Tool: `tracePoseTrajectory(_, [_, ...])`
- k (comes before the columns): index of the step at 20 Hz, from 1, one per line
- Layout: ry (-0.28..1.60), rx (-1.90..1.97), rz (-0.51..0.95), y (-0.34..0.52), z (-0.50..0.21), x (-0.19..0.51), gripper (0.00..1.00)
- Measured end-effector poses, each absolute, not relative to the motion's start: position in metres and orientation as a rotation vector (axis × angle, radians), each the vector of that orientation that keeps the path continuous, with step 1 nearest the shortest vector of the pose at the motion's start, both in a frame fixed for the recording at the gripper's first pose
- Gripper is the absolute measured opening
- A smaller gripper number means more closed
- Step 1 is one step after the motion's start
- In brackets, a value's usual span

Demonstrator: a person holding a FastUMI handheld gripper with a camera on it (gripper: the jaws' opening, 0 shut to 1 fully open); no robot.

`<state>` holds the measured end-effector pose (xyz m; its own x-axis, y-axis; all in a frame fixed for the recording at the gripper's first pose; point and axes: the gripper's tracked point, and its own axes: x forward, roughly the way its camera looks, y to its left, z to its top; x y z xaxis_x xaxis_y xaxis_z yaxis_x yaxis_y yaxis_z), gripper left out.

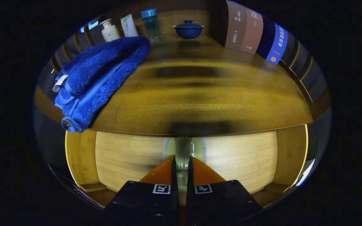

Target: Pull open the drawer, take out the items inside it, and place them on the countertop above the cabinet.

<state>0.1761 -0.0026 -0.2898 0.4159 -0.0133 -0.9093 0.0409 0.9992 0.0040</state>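
Note:
A pale wooden drawer front (127,157) sits under the cabinet's countertop (200,94). At its middle is a clear, greenish handle (182,150). My gripper (182,171) is at the drawer front, its two fingers pressed on either side of that handle. The drawer stands shut or nearly so; its inside is hidden. A folded blue towel (99,78) lies on the countertop to the left, one corner hanging over the front edge.
At the back of the countertop stand a white pump bottle (109,30), a white tube (128,25), a blue-capped clear bottle (151,25) and a blue lidded bowl (188,29). Several books (253,33) stand upright at the back right. Cabinet side panels (80,157) frame the drawer.

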Motion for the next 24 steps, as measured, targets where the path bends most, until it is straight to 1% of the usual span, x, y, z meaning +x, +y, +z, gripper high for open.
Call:
tracePoseTrajectory(4, [1.096,0.043,0.026,0.011,-0.256,0.148,0.13])
tracePoseTrajectory(7, [1.023,0.043,0.059,0.015,-0.225,0.131,0.13])
tracePoseTrajectory(10, [0.92,0.061,0.072,0.017,-0.186,0.133,0.13])
tracePoseTrajectory(13, [0.811,0.077,0.061,0.016,-0.148,0.153,0.13])
tracePoseTrajectory(16, [0.765,0.087,0.066,0.015,-0.13,0.186,0.13])
tracePoseTrajectory(20, [0.776,0.09,0.039,0.006,-0.128,0.245,0.13])
tracePoseTrajectory(24, [0.856,0.103,0.015,0.001,-0.148,0.29,0.13])
